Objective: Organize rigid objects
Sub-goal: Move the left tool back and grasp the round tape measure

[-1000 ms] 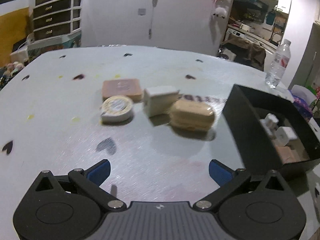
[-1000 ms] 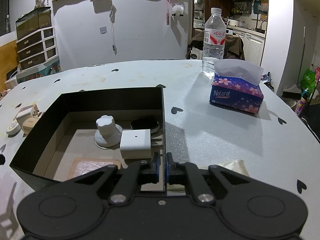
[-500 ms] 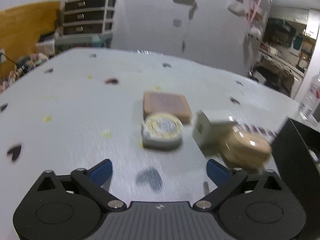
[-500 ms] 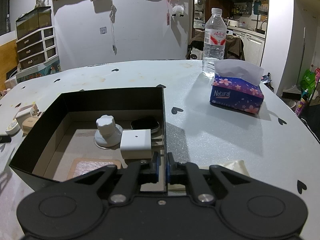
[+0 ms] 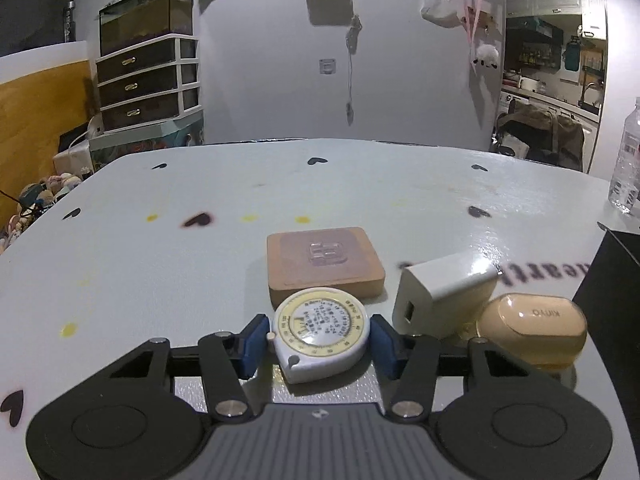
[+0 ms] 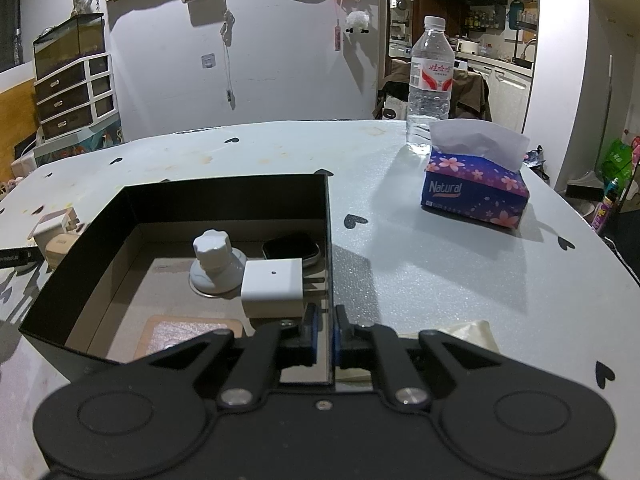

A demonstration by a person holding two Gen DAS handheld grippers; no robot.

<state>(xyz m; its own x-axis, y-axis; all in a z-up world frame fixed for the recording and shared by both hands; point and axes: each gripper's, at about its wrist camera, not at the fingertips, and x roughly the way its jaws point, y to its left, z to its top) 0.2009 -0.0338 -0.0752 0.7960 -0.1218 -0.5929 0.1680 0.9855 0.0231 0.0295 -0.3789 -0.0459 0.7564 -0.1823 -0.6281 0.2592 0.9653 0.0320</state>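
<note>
Left hand-held gripper point(image 5: 318, 340) sat low in the centre of the left wrist view, its blue pads point(image 5: 252, 340) closing in on a round white tape measure point(image 5: 320, 332) that lay on the bench point(image 5: 160, 248) between them. The right pad looked to be touching the case; whether the left pad had met it could not be told, as a thin gap seemed to show there. Just above the tape measure lay a flat tan square pad point(image 5: 324, 260), with the tape measure's far rim overlapping its near edge in the frame. To the right stood a white charger block point(image 5: 440, 296), and at its lower right a beige earbud case point(image 5: 532, 328) sat against it. A dark edge of the black box point(image 5: 612, 280) cut into the right border of the frame.

Right hand-held gripper point(image 6: 325, 334) filled the bottom of the right wrist view, pinching the right wall of the black box point(image 6: 224, 196) with its pads pressed on either side. Inside the box were a white knob on a round base point(image 6: 216, 264), a white adapter point(image 6: 274, 288), a dark smartwatch point(image 6: 292, 250) and a pinkish square pad point(image 6: 188, 332). At the upper right of that frame stood a water bottle point(image 6: 430, 84) and, in front of it, a tissue box point(image 6: 474, 184).
</note>
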